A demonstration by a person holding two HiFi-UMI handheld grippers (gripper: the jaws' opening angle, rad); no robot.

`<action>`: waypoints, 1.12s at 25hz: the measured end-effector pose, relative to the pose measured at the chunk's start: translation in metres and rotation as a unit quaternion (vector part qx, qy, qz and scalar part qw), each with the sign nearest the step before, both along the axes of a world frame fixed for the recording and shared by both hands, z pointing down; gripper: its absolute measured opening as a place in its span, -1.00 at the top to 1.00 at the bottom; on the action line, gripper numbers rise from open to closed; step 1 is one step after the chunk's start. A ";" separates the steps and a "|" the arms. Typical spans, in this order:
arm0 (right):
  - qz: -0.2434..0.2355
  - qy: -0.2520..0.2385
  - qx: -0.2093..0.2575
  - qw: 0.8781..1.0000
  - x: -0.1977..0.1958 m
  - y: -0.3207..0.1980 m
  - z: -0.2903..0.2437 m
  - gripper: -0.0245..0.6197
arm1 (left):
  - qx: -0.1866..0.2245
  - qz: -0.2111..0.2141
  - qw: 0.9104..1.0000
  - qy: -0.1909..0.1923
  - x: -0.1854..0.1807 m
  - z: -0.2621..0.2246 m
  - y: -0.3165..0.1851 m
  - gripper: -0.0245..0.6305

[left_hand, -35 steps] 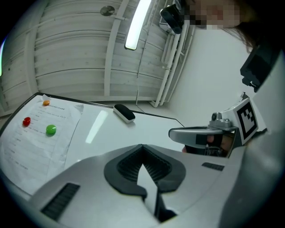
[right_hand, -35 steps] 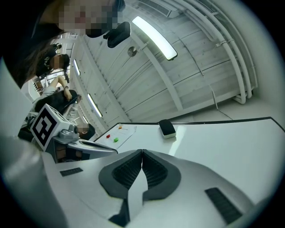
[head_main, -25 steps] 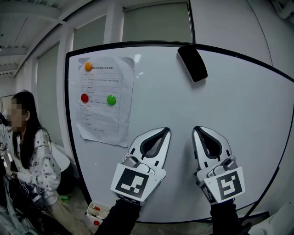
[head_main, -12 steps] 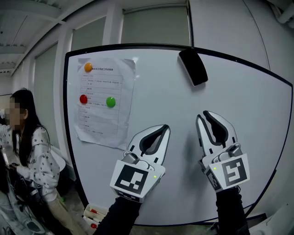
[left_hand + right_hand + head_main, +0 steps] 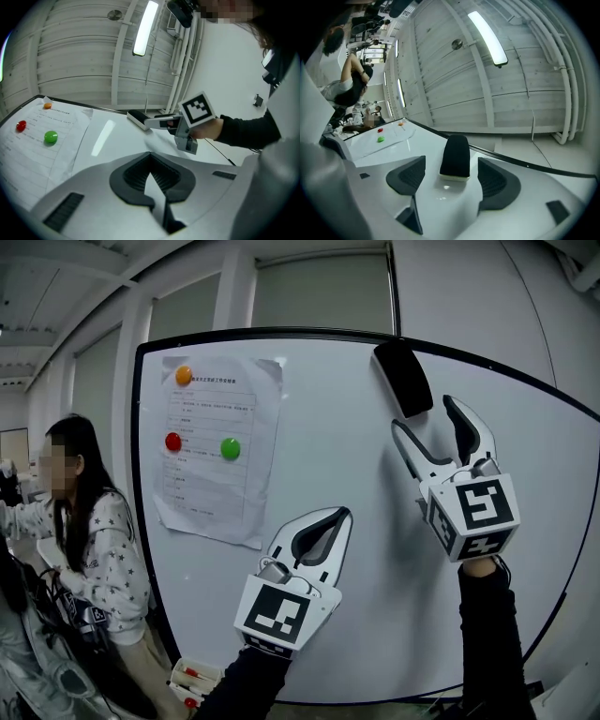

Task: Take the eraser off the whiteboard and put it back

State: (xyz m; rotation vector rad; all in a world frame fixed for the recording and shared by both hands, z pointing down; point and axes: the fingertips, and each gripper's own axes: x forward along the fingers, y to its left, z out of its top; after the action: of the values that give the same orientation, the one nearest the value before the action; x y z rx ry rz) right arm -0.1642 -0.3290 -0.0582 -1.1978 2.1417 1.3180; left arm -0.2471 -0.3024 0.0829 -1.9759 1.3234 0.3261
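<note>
Right gripper (image 5: 422, 412), jaws just opened, straddles eraser (image 5: 403, 376) at whiteboard (image 5: 328, 456) rim.

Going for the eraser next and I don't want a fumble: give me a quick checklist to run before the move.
1. Right gripper open: ok; its jaws have just been opening, pads touching nothing.
2. Eraser on the whiteboard: ok, near the top edge.
3. Eraser centred on the jaws: ok.
4. Eraser deep between the pads: not ok; only its near end reaches the tips.
5. Left gripper clear: ok, shut, lower down.
</note>
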 end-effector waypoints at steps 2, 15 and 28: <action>0.012 0.000 -0.005 1.000 -0.004 -0.007 -0.014 -0.10 | -0.004 0.000 1.000 0.001 0.000 0.004 -0.003 0.91; 0.028 0.001 -0.009 1.000 -0.020 -0.029 -0.036 -0.10 | -0.004 -0.004 1.000 -0.001 -0.007 0.007 0.000 0.91; 0.036 -0.002 -0.011 0.999 -0.021 -0.030 -0.033 0.06 | -0.004 0.008 1.000 0.006 -0.003 0.007 0.000 0.91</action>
State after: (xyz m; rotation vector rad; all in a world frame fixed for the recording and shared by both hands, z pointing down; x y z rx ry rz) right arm -0.1852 -0.3590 -0.0913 -1.2980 2.1344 1.3234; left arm -0.2503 -0.3026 0.0896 -1.9963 1.3188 0.3412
